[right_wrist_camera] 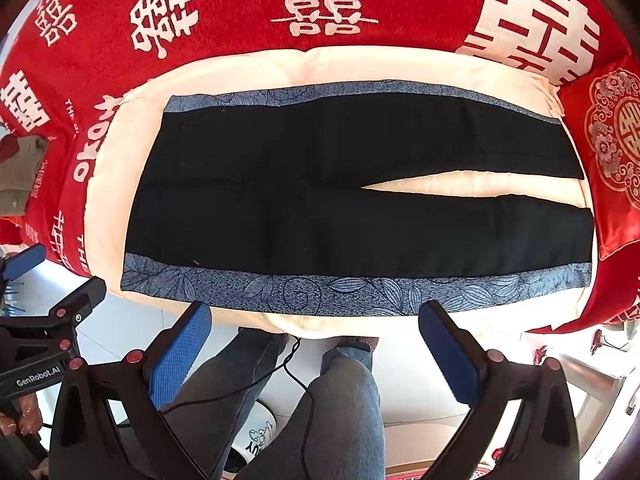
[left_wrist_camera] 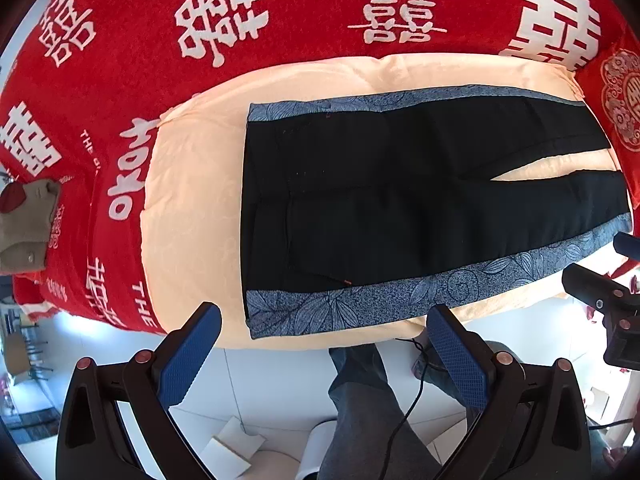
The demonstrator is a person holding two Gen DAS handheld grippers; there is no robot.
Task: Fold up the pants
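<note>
Pants point(left_wrist_camera: 400, 208): black smooth cloth with a blue-grey leaf-print stripe down each outer seam, spread flat on a cream pad point(left_wrist_camera: 192, 200); waistband to the left, legs running right, with a narrow wedge of cream showing between them.
Pad: soft, quilted-looking, with rounded edges; it lies on a red blanket point(left_wrist_camera: 132, 52).
Blanket: fuzzy red with large white double-happiness characters (the surface beneath is fully covered).
Cushion point(right_wrist_camera: 612, 152): shiny red satin with a white floral medallion, beside the leg ends, partly cut off by the frame.
Left hand-held gripper point(left_wrist_camera: 324, 332): fingers spread wide, holding nothing; blue ribbed pads on black arms, poised over the near edge of the pad by the waistband corner, not touching the cloth.
Right hand-held gripper point(right_wrist_camera: 316, 326): also spread wide and empty, just short of the near stripe at mid-length.
Hard to make out: a beige garment point(left_wrist_camera: 24, 232) at the left edge, cut off.
Below: the person's jeans point(right_wrist_camera: 320, 412) and a thin black cable point(right_wrist_camera: 296, 376) over white floor tiles.
</note>
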